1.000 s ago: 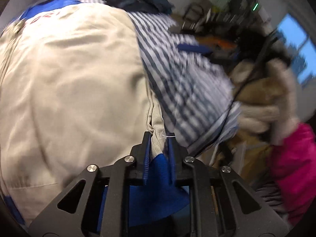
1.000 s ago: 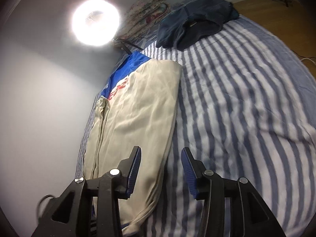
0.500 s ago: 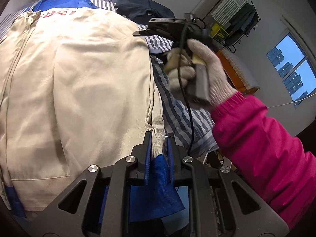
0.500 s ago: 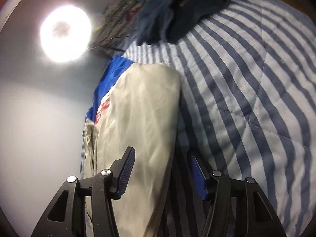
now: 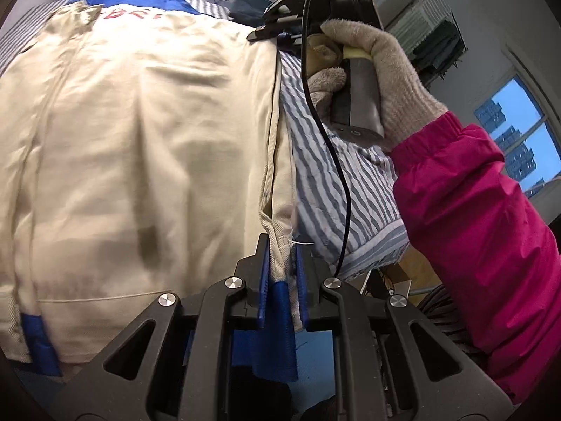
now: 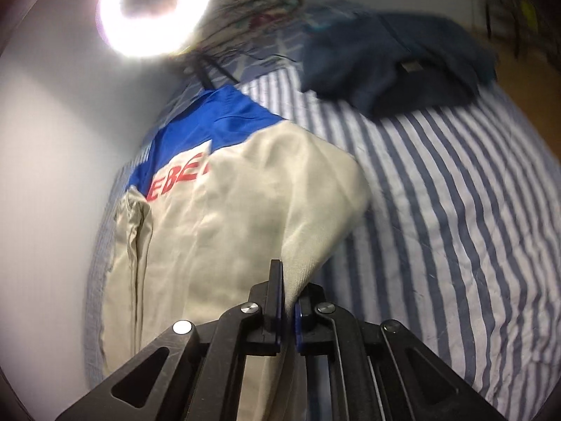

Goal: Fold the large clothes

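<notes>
A large beige jacket (image 5: 140, 147) with a blue yoke and red letters lies lengthwise on a blue-and-white striped bed (image 6: 438, 210). My left gripper (image 5: 282, 256) is shut on the jacket's near hem corner, beige cloth and blue trim between its pads. My right gripper (image 6: 288, 287) is shut on the jacket's right edge (image 6: 301, 256), further up. In the left wrist view the right gripper (image 5: 277, 31) shows in a gloved hand at the same right edge, near the shoulder. The jacket also shows in the right wrist view (image 6: 224, 231).
A dark navy garment (image 6: 392, 70) lies bunched at the far end of the bed. A ring light (image 6: 154, 10) and a patterned bundle (image 6: 252, 3) stand by the wall. A pink-sleeved arm (image 5: 491, 238) crosses the right side. A clothes rack (image 5: 434, 42) stands beyond the bed.
My right gripper came down over the jacket's right edge and shut on it; it was open above the bed. My left gripper kept its hold on the hem corner.
</notes>
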A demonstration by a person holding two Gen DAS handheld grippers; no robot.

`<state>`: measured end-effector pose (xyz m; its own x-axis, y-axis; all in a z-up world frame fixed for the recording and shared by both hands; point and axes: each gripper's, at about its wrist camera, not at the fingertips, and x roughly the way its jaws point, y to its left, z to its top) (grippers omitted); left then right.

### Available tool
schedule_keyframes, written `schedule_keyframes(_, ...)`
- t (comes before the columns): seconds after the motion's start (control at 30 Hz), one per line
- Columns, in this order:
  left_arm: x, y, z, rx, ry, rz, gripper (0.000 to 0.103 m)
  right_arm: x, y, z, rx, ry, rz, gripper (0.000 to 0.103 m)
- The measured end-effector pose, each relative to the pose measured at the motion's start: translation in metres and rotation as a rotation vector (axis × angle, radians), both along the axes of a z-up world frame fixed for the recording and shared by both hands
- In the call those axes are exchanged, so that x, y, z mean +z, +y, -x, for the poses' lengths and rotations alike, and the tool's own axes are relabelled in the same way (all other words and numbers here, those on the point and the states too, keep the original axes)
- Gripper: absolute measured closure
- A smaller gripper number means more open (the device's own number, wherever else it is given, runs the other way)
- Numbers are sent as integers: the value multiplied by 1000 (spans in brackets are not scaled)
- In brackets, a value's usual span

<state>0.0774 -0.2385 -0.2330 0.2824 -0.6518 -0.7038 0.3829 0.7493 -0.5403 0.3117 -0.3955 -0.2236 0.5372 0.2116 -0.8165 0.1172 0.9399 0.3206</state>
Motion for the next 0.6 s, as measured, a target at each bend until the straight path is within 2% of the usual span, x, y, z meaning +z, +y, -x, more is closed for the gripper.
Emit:
schedule_keyframes(0.17, -2, 38, -2, 60, 24, 48, 92, 16, 54, -8, 84, -35, 125, 101)
schedule_keyframes(0.33, -4, 73, -6, 127, 33, 81, 92, 17, 106, -19, 177, -43, 208, 101)
schedule_keyframes(0.53, -25, 105, -5, 206, 82, 78, 92, -9, 195, -37, 353, -21, 361, 101)
schedule_keyframes(0.6, -36, 111, -6, 217, 110, 70, 92, -28, 222, -42, 412, 9, 398, 100)
